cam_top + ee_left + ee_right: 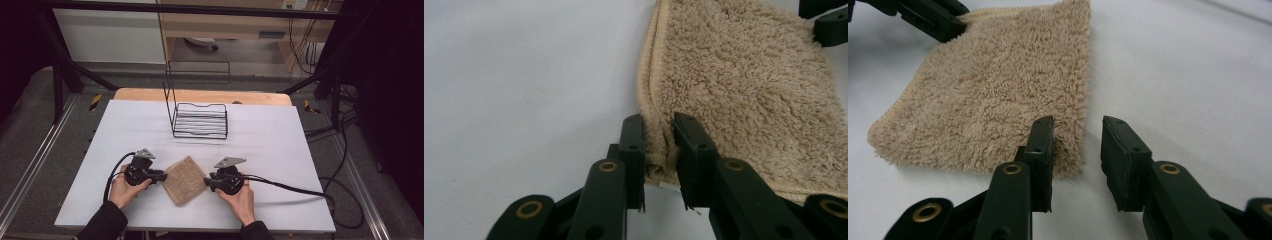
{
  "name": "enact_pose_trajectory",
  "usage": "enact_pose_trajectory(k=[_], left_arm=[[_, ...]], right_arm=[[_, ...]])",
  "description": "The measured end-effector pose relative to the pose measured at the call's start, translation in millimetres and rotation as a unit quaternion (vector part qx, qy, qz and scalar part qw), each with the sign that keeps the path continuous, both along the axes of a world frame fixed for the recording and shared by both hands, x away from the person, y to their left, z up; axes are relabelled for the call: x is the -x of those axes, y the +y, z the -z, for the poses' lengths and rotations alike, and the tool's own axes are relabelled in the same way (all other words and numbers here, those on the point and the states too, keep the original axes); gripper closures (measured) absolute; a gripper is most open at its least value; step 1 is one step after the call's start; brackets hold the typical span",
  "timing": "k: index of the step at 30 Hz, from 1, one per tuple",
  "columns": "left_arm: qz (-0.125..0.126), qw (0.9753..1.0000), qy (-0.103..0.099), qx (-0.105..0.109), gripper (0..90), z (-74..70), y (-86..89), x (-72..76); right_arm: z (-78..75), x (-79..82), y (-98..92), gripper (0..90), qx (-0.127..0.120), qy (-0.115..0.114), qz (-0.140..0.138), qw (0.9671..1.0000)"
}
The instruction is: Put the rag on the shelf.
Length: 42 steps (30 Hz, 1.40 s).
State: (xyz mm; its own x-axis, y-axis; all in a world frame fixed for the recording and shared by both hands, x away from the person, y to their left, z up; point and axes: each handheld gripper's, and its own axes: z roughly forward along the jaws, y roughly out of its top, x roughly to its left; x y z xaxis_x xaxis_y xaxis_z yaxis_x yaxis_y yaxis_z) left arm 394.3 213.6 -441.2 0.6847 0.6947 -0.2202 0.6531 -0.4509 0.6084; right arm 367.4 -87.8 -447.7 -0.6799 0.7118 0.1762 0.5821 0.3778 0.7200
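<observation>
On the white table [280, 150], a folded tan towel [185, 180] is seen lying flat near the front edge, between the two grippers, with a black wire rack [200, 120] well apart behind it. At the left, the left gripper [659, 145] is closed down on the towel's corner, a bunched fold of hemmed edge being pinched between its jaws with only that cloth's thickness left between them. A slip is judged possible here: only a small bite of the corner is held, and a quick pull could draw the pile out or unfold the layers unevenly. At the right, the right gripper [1075, 150] is held moderately open at the opposite corner, nothing being gripped; one jaw is laid against the towel's edge and the other stands over bare table. If it were closed as placed, only the fringe or a single layer might be caught, or the corner missed altogether. How many layers the towel has cannot be made out, and its underside is hidden. The rack's far frame is hard to separate from the dark background.
</observation>
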Motion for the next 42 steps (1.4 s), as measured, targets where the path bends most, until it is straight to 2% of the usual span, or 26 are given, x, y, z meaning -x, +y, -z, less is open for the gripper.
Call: enact_pose_trajectory(k=[4, 7, 11, 14, 19, 20, 22, 25, 28, 31, 32, 37, 40, 42], left_arm=[[-0.003, 1.0, 0.002, -0.001, 78.3, -0.3, -1.3, 1.0], [-0.002, 1.0, -0.001, -0.006, 80.7, -1.1, -3.1, 2.2], [-0.009, 0.9999, 0.001, -0.007, 82.3, -2.1, -3.8, 3.2], [-0.01, 0.9999, 0.001, -0.007, 82.9, -3.8, -3.6, 5.2], [-0.013, 0.9997, 0.007, 0.018, 83.2, -7.9, -3.1, 13.6], [-0.018, 0.9994, 0.008, 0.027, 83.1, -7.7, -4.3, 16.1], [-0.022, 0.9993, 0.004, 0.029, 82.9, -6.7, -7.3, 20.7], [-0.029, 0.9993, -0.009, 0.021, 82.6, -4.4, -12.9, 28.7], [-0.036, 0.9989, -0.015, 0.026, 82.2, -4.5, -16.6, 33.9], [-0.035, 0.9989, -0.026, 0.017, 81.1, -3.4, -21.1, 37.1], [-0.035, 0.9989, -0.031, 0.01, 80.6, -3.5, -21.9, 37.4], [-0.033, 0.9987, -0.039, 0.003, 74.0, -3.5, -20.8, 37.4], [-0.032, 0.9983, -0.05, -0.001, 65.8, -6.0, -18.2, 36.9], [-0.025, 0.9978, -0.061, -0.008, 61.1, -9.3, -15.1, 36.3]], right_arm=[[3.0, 0.5, 1.4, 71.7, -0.002, 0.014, 0.003, 0.9999], [4.8, 0.0, 3.1, 78.3, -0.014, 0.036, 0.008, 0.9992], [3.5, -1.4, 2.9, 85.9, -0.018, 0.049, 0.009, 0.9986], [0.8, -3.2, 2.0, 87.6, -0.021, 0.054, 0.01, 0.9983], [-11.9, -14.7, -3.3, 87.8, -0.026, 0.04, 0.013, 0.9988], [-14.7, -18.5, -3.8, 87.8, -0.022, 0.036, 0.013, 0.999], [-18.1, -25.5, -1.9, 87.7, -0.004, 0.029, 0.008, 0.9995], [-19.8, -37.0, 4.3, 87.7, 0.026, 0.007, -0.005, 0.9996], [-17.8, -46.2, 7.7, 87.7, 0.039, -0.007, -0.014, 0.9991], [-15.1, -53.0, 9.2, 87.4, 0.038, -0.025, -0.021, 0.9987], [-13.6, -54.6, 9.7, 87.3, 0.04, -0.029, -0.024, 0.9985], [-1.7, -56.2, 13.6, 84.6, 0.052, -0.043, -0.023, 0.9975], [-5.2, -54.4, 11.9, 78.8, 0.049, -0.056, -0.018, 0.9971], [-13.0, -52.3, 7.0, 72.8, 0.037, -0.068, -0.014, 0.9969]])
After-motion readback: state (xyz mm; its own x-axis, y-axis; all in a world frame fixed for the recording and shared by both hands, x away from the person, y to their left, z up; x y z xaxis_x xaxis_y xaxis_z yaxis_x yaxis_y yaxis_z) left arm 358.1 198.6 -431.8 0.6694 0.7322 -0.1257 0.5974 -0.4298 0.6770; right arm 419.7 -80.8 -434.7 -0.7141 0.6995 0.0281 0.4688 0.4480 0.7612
